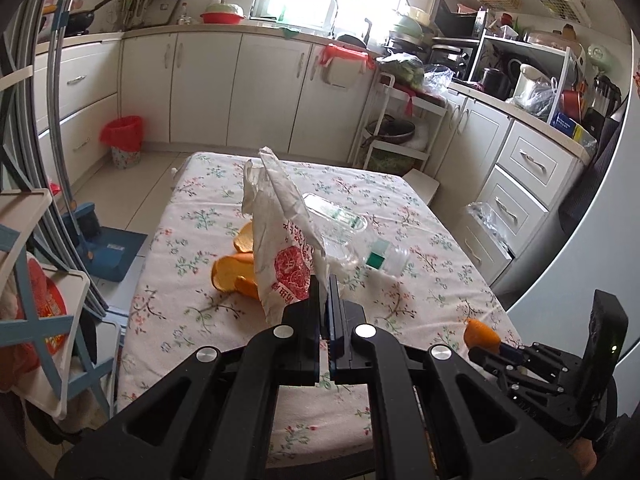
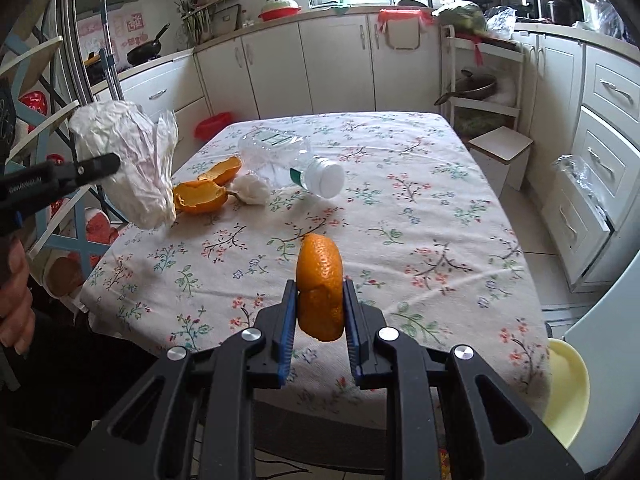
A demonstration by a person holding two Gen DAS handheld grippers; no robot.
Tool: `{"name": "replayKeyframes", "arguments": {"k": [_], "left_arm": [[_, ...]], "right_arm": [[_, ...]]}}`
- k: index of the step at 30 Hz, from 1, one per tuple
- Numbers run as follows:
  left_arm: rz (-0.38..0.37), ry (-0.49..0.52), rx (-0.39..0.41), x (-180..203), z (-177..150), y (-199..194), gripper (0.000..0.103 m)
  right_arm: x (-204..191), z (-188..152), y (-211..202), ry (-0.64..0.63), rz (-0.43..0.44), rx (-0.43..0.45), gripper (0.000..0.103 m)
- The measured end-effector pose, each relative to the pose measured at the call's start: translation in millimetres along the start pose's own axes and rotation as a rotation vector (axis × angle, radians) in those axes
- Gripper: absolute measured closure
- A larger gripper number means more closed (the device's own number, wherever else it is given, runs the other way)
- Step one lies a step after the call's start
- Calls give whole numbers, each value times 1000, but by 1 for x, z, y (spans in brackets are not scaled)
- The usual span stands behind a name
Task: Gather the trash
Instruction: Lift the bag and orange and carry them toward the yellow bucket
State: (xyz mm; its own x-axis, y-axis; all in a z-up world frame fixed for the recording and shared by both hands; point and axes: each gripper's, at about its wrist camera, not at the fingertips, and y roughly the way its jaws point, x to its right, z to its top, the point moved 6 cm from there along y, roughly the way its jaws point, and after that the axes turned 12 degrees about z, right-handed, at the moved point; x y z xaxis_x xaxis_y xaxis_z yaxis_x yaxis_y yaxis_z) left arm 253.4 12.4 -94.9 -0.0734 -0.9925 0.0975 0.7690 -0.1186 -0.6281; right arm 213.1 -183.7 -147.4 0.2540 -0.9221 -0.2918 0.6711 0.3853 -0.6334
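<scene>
- Two grips were loaded at once: your left gripper (image 1: 325, 292) had its jaws pinched fully together on the crumpled white plastic bag with red print (image 1: 280, 236), and your right gripper (image 2: 320, 300) was clamped narrowly on a curved piece of orange peel (image 2: 320, 284).
- You held the peel clear above the floral cloth of the table (image 2: 440, 208), at six o'clock in the right wrist view; the bag hung off the table's near left corner at nine o'clock.
- Your bag's mouth looked collapsed, so I judged the peel could not simply be dropped in; you needed to let the bag hang and open it before bringing the peel over it.
- You still had trash on the cloth: the remaining orange peels (image 2: 200, 196) at ten o'clock, a small white paper wad (image 2: 252, 190) just beside them, and a clear plastic bottle with a white cap (image 2: 296, 160) lying on its side near eleven o'clock.
- You did well to grip the peel across its rind; a light, steady squeeze would keep it from tearing or slipping.
- You could have aimed for the red-lined waste bin (image 1: 122, 140) on the floor at ten o'clock in the left wrist view, well apart from the table.
</scene>
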Motion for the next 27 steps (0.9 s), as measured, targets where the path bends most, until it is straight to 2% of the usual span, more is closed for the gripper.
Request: {"name": "replayKeyframes", "arguments": {"k": [15, 27], "left_arm": [[-99, 123, 40, 50, -17, -17, 101], [-72, 251, 49, 86, -37, -22, 101]], "right_arm": [[-9, -9, -22, -33, 0, 44, 79], [-6, -12, -37, -30, -4, 71, 79]]}}
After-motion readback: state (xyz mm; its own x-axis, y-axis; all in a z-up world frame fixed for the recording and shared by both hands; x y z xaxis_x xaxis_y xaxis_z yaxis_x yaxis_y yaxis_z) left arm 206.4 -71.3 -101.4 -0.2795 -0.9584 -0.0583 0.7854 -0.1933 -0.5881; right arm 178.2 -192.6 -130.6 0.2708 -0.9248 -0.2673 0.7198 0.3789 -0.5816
